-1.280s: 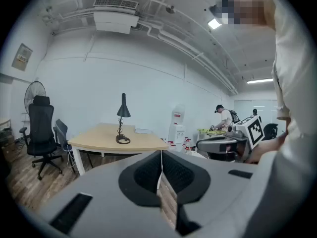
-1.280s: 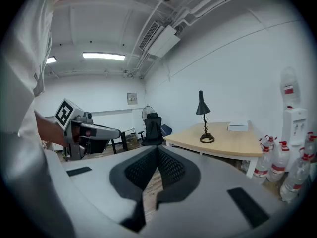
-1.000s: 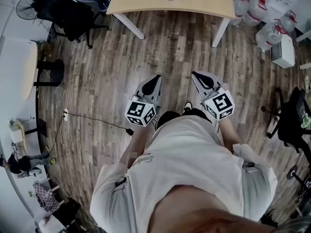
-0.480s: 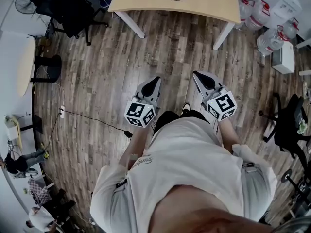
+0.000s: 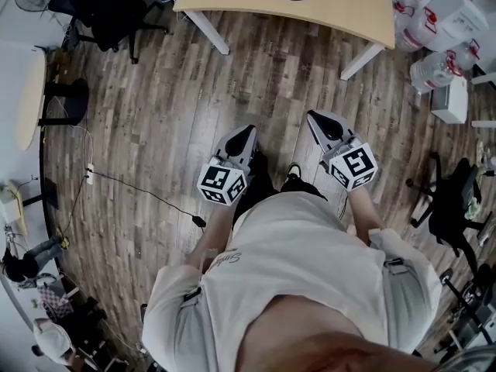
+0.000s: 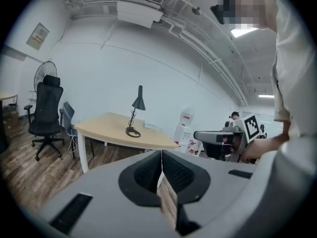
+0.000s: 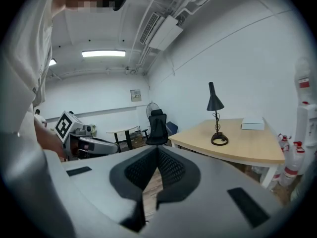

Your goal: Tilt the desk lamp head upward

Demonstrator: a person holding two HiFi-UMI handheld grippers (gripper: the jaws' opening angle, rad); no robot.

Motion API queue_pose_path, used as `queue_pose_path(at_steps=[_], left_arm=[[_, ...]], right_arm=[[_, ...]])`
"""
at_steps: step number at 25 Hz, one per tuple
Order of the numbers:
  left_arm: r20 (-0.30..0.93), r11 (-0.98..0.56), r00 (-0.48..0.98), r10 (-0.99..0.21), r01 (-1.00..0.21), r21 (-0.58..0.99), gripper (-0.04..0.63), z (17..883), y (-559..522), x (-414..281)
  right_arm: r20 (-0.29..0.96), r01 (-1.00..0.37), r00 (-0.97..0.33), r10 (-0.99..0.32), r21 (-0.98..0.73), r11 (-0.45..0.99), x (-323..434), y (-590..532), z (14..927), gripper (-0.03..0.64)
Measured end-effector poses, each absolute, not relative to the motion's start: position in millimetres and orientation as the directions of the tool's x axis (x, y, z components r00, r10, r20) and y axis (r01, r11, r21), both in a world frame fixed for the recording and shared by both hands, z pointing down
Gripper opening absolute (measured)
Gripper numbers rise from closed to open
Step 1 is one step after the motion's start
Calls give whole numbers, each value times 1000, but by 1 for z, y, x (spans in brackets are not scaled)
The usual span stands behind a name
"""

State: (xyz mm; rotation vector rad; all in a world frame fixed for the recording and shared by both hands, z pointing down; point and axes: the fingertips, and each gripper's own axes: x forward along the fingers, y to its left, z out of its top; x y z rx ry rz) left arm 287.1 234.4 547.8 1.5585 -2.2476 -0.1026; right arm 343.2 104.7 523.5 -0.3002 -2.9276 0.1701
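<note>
The lamp [image 7: 216, 118] stands on the pale wooden table [image 5: 333, 6], its dark cone head pointing down on a thin stem above a ring-shaped foot. It is well apart from us, across a stretch of wooden floor [image 5: 170, 107]. A white box [image 7: 252, 124] lies near it on the same table.

We hold the left gripper [image 5: 246, 132] and the right gripper [image 5: 318, 119] low in front of us, side by side. Each has its jaws pressed together at the tips, and neither has hold of anything.

We see a few risks from here:

- **Jaws together:** if they meet the lamp this way, we can only nudge the head, not grasp it.
- **Light lamp:** the stem looks slim and the foot small, so pushing up on the head alone could slide or topple the whole lamp. Steadying the foot with one gripper would guard against that, we judge.
- **Bent stem:** a hard squeeze or a fast lift might bend the stem rather than turn the joint.
- **Cable on the floor:** a black cable [image 5: 147, 196] trails to our left and could catch a foot on the way.
- **Bottles:** water bottles [image 5: 434, 68] crowd the table's right end, so a wide swing on that side may knock them.
</note>
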Motion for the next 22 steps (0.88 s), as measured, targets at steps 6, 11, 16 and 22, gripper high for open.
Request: queue_pose_path(at_steps=[6,11,16,22], left_arm=[[259,325,-250,-933,-896,302,17,547,232,201],[213,240,-183,-960,-928,284,16,528,217,126],[191,155,-114,-975,-965,213,16,511,204,71],[197,129,-82,-977,-963,237,17,517,206,26]], right_arm=[[212,99,-970,122,-114,988,275,98,517,-6],[193,31,-981,32,-10,999,211,97,483,-6],[152,-99,-984,-97,-4,995,170,92,467,-5],[185,-184,-969,-165,-95,978,138,86,480,-6]])
